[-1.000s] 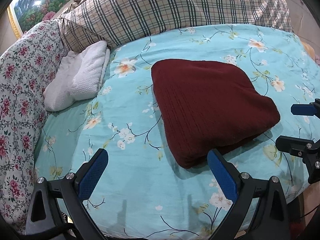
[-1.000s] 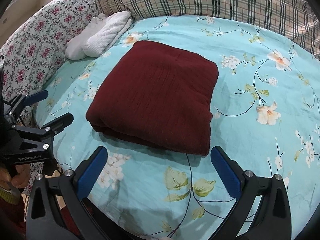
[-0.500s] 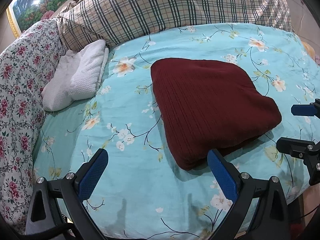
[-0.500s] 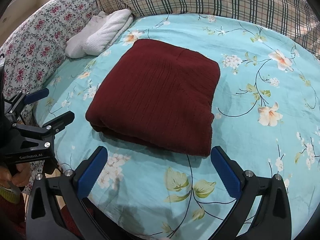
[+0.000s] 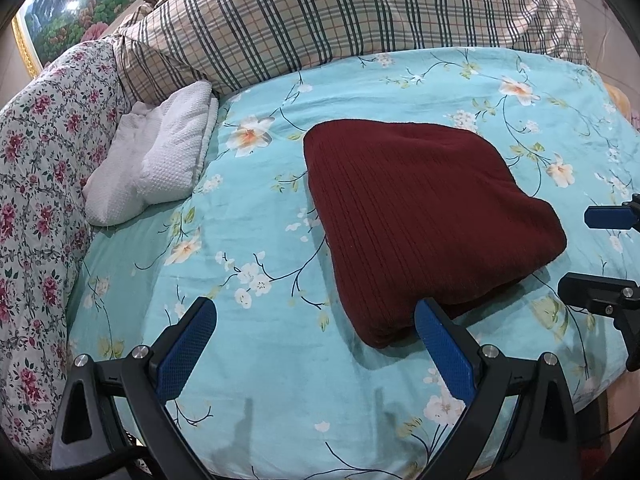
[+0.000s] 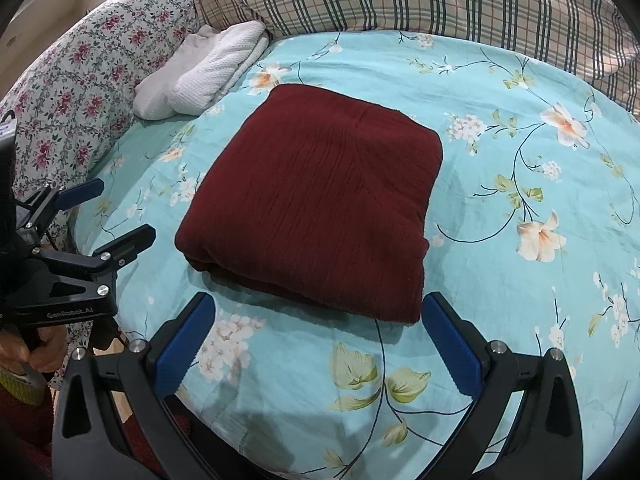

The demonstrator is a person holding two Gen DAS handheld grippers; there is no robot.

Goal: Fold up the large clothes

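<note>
A: What is hidden or cut off here?

B: The fisheye rim darkens every corner. The framed landscape picture is clipped at the top left of the left wrist view, so only part of it shows. The far end of the plaid quilt runs out of frame. Of the person, only a hand shows, wrapped round the handle of the left gripper at the lower left of the right wrist view

A: And the grippers?

B: The left gripper hangs low over the near edge of the bed, its blue-padded fingers spread wide with nothing between them. Its right finger overlaps the near corner of the garment in that view, though I cannot tell whether they touch. The right gripper is also spread wide and empty, just short of the garment's near edge. Each tool appears at the margin of the other's view

A: Where is the garment?

B: The dark red knit garment lies folded into a thick, roughly square stack in the middle of the bed, free of both grippers

A: The surroundings?

B: A turquoise floral bedsheet covers the bed. A white textured cloth lies bunched at the far left, against a rose-print quilt, with the plaid quilt heaped along the back
</note>
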